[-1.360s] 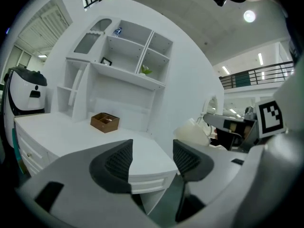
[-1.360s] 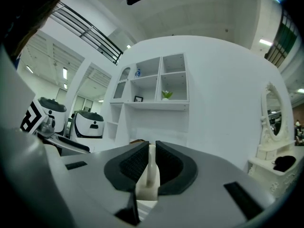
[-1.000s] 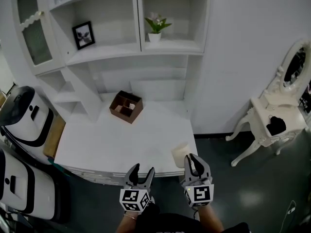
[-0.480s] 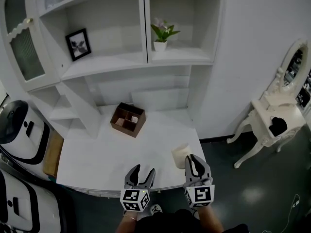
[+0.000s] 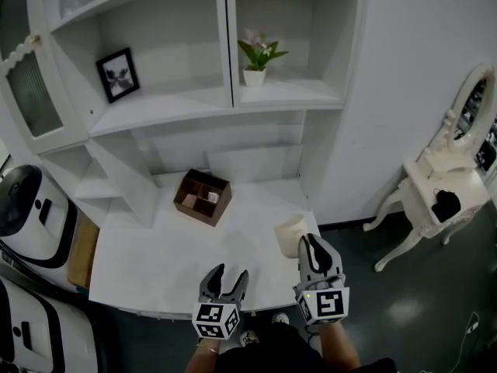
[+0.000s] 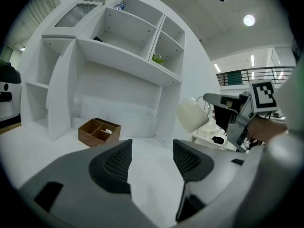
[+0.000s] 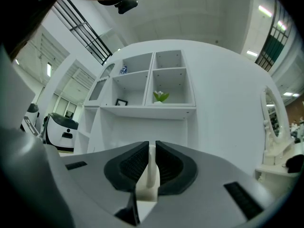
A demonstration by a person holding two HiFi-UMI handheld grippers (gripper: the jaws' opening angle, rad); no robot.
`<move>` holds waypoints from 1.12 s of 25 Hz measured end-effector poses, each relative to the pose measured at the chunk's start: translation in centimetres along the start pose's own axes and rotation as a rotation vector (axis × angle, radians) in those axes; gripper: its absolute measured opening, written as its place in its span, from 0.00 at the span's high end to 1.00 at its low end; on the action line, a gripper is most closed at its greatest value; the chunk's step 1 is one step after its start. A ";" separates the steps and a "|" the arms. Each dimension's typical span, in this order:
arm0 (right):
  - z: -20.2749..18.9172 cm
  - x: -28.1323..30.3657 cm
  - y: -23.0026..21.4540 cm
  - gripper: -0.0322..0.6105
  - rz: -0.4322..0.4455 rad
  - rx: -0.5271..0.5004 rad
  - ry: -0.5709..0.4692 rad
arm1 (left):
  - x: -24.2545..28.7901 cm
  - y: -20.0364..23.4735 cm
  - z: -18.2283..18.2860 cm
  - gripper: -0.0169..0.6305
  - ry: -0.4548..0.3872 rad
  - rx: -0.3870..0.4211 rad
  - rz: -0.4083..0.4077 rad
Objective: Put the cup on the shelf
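White desk (image 5: 155, 263) below, shelf (image 5: 287, 93) above: in the head view the right gripper (image 5: 309, 243) has lifted the cup (image 5: 290, 234) off the desk's edge. In the left gripper view, the left gripper (image 6: 152, 158) is spread and empty (idle), with the cup airborne beside it. In the right gripper view, the jaws pinch a thin white part of the cup. The shelf lies ahead, so placing likely comes next.

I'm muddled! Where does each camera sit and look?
Head view: on the head, facing down at desk; left gripper, right gripper, wrists show.
Left gripper view: rides left gripper, faces shelves; its open jaws show.
Right gripper view: rides right gripper, faces shelves; jaws pinch the cup handle.
Shared: all see the potted plant and cup.
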State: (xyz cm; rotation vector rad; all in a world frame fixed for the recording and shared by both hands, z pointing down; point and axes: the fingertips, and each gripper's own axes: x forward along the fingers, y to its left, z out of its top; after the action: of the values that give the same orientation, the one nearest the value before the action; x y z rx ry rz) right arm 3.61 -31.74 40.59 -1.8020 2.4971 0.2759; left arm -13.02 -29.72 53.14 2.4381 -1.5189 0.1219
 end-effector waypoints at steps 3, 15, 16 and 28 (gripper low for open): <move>2.3 1.6 -1.0 0.86 0.015 -0.011 -0.049 | 1.1 0.0 1.2 0.58 -0.006 -0.007 0.009; 14.0 6.9 -5.9 0.86 0.036 -0.016 -0.335 | 3.6 0.3 3.4 0.58 -0.036 -0.022 0.050; 14.9 7.2 -6.2 0.86 0.034 -0.014 -0.359 | 3.7 0.5 3.5 0.58 -0.038 -0.025 0.055; 23.5 11.0 -9.1 0.86 -0.012 -0.071 -0.574 | 4.3 1.6 4.2 0.58 -0.053 -0.033 0.093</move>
State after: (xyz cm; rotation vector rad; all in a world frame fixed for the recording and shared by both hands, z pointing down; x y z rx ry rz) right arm 7.21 -40.75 14.85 -1.4811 2.0888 0.7647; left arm -12.78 -35.29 50.28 2.3636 -1.6438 0.0497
